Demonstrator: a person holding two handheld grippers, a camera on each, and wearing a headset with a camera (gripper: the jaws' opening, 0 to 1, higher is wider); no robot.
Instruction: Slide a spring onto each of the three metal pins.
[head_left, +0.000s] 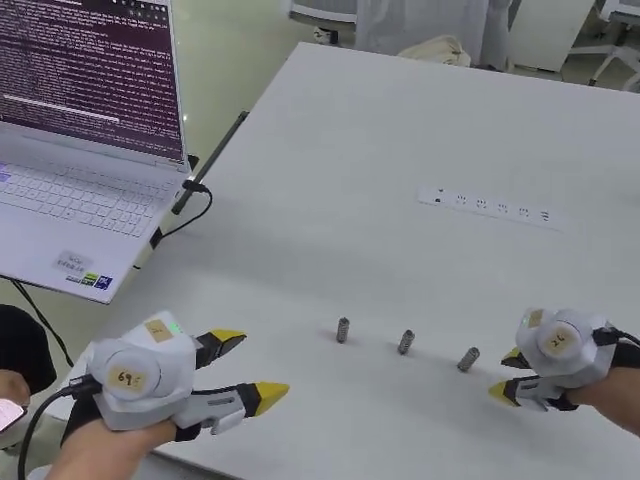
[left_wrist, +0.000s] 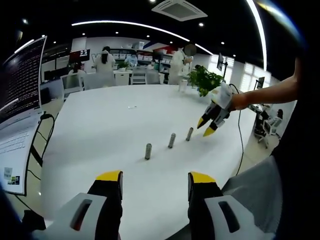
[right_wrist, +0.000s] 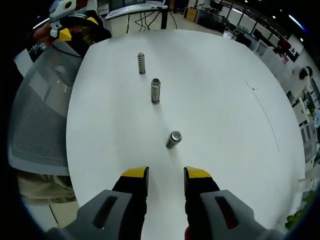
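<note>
Apparently the work is near its end: the three pins (head_left: 406, 342) stand in a row on the white counter (head_left: 400, 200) between my two tools, and each seems to wear its spring (right_wrist: 155, 90) already, only for the nearest pin (right_wrist: 173, 139) I am less sure. So the next move calls for a check of that one. My left tool (head_left: 260, 362) and right tool (head_left: 505, 375) both have the jaws apart, holding and touching nothing

Head view above, gripper views opposed, share pins (head_left: 405, 342).
</note>
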